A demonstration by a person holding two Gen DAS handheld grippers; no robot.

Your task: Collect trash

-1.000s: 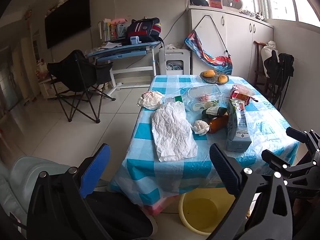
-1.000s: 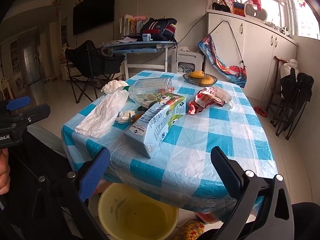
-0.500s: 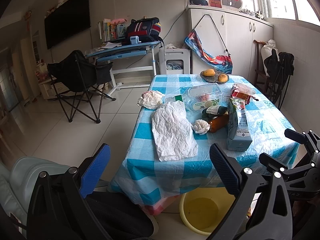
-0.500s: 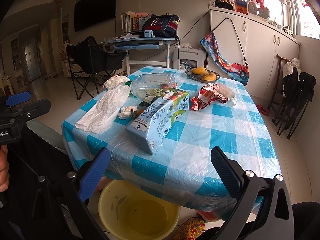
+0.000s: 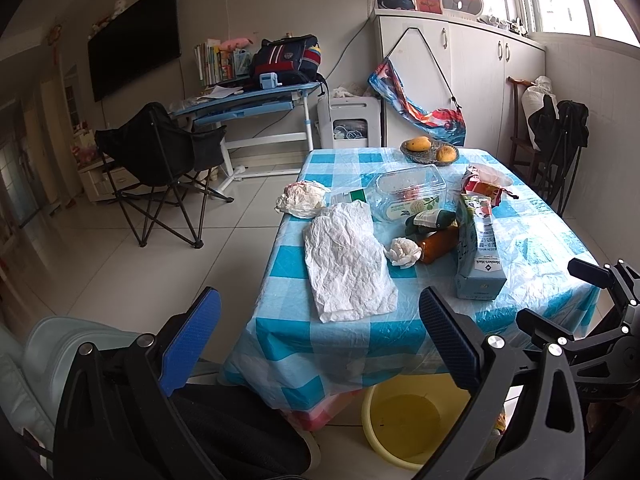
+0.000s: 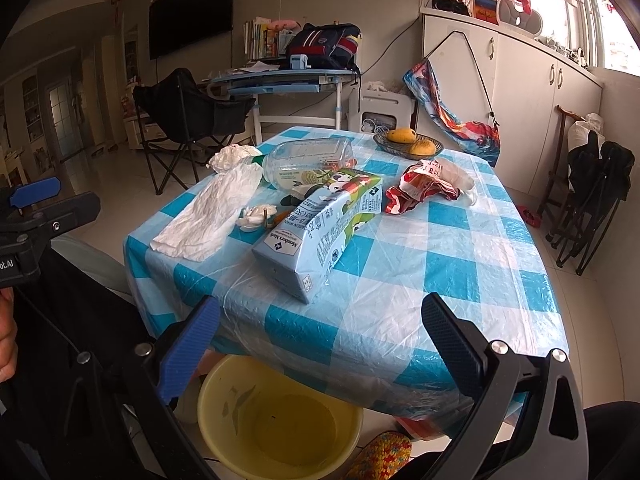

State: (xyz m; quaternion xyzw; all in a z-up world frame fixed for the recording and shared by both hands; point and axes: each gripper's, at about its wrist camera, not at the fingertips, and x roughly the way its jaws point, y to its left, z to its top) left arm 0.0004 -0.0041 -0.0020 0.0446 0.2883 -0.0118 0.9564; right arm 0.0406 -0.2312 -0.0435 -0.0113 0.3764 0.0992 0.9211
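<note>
Left wrist view shows us the left gripper (image 5: 316, 340) low in the frame with its 2 fingers wide apart and nothing between them, short of the near edge of the table (image 5: 532, 236), which fills the centre under a blue-and-white checked cloth. We see the trash spread over the table's left and middle: a flat crumpled paper (image 5: 348, 260) nearest, a small wad (image 5: 402, 252) just right of it, a bigger wad (image 5: 300, 200) beyond at the left edge, a clear tub (image 5: 408, 194) behind, a brown bottle (image 5: 438, 245) touching a carton (image 5: 478, 256), and a red wrapper (image 5: 482, 186) further back. A fruit basket (image 5: 430, 150) sits at the far end. A yellow basin (image 5: 408, 420) stands on the floor at the bottom centre, partly under the table edge. In the right wrist view we see the right gripper (image 6: 320, 350), fingers likewise spread and empty, above the basin (image 6: 276, 412), with the carton (image 6: 320, 232) lying on its side at the frame's centre. The left gripper (image 6: 44, 204) shows at the left edge there.
</note>
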